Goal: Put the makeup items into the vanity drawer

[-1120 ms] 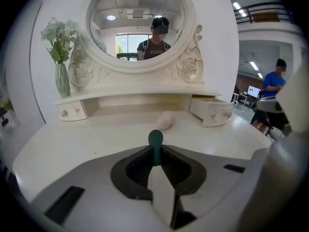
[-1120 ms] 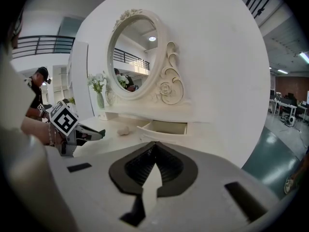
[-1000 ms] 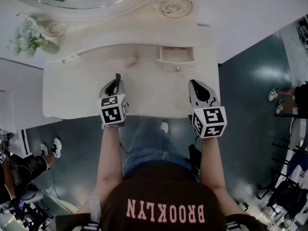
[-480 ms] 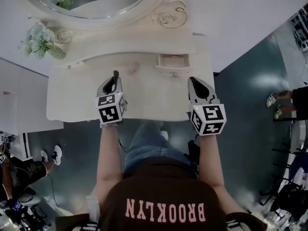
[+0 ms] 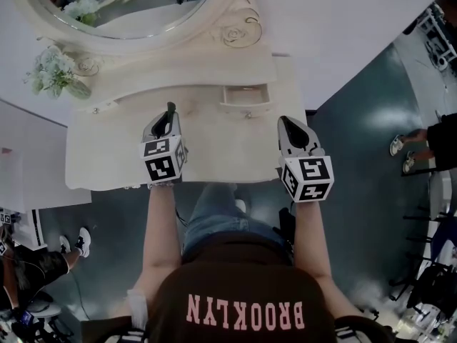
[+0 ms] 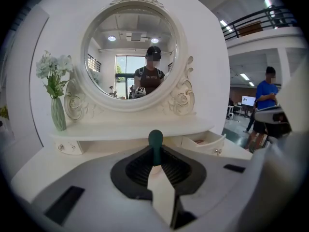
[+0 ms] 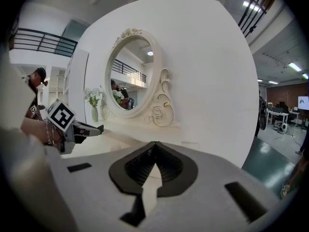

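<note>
My left gripper (image 5: 169, 118) hovers over the front of the cream vanity top (image 5: 114, 148), shut on a slender dark green makeup stick (image 5: 171, 109) that pokes out past its tips. In the left gripper view the stick (image 6: 155, 146) stands upright between the ribbed pads (image 6: 170, 170). The small vanity drawer (image 5: 245, 98) is pulled open, ahead and to the right of that gripper, and its front (image 6: 206, 142) also shows there. My right gripper (image 5: 288, 126) is shut on nothing near the table's right front corner; its jaws (image 7: 154, 153) meet.
An oval mirror (image 5: 121, 6) with carved scrolls backs the vanity. A green vase of white flowers (image 5: 54, 73) stands on the shelf at the left, near a closed drawer's knobs (image 5: 95, 110). People stand on the floor at the right (image 5: 414, 141) and lower left (image 5: 28, 256).
The head view has drifted, so the vanity sits higher and further left in frame. Both grippers hold about the same places over the tabletop, the left still gripping the green stick.
</note>
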Action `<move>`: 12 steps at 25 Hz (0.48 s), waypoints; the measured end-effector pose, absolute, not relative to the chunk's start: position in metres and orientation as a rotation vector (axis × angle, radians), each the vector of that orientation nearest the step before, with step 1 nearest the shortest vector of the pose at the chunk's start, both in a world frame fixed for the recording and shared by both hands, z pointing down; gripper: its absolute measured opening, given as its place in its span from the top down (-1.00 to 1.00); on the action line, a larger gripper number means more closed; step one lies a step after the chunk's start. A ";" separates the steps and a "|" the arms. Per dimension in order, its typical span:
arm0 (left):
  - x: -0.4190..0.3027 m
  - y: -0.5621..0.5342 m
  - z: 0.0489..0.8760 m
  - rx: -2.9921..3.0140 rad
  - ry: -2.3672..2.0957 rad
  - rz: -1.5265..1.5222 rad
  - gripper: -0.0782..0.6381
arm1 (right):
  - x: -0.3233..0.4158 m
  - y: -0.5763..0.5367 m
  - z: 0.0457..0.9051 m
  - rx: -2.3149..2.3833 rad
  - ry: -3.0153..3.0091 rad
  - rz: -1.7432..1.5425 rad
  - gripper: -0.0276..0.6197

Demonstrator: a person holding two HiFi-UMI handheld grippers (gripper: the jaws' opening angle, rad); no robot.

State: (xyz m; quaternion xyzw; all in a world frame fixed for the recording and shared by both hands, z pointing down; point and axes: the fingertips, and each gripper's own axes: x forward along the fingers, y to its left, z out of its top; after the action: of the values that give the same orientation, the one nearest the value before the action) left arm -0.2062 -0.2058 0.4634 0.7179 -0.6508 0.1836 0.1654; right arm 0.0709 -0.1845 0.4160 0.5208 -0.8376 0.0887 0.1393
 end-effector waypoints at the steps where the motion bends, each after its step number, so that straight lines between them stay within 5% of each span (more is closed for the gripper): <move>1: -0.203 -0.208 0.463 2.054 -1.846 0.523 0.65 | 0.074 -0.184 0.416 1.514 -2.415 0.258 0.93; 12: -0.145 -0.240 0.463 2.191 -1.714 0.554 0.65 | 0.124 -0.179 0.419 1.662 -2.313 0.285 0.93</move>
State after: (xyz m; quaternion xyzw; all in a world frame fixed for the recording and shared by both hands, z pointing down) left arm -0.1448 -0.2399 0.4628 0.7636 -0.5971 0.1932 0.1520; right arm 0.1242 -0.1790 0.4188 0.5750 -0.8002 0.0985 0.1391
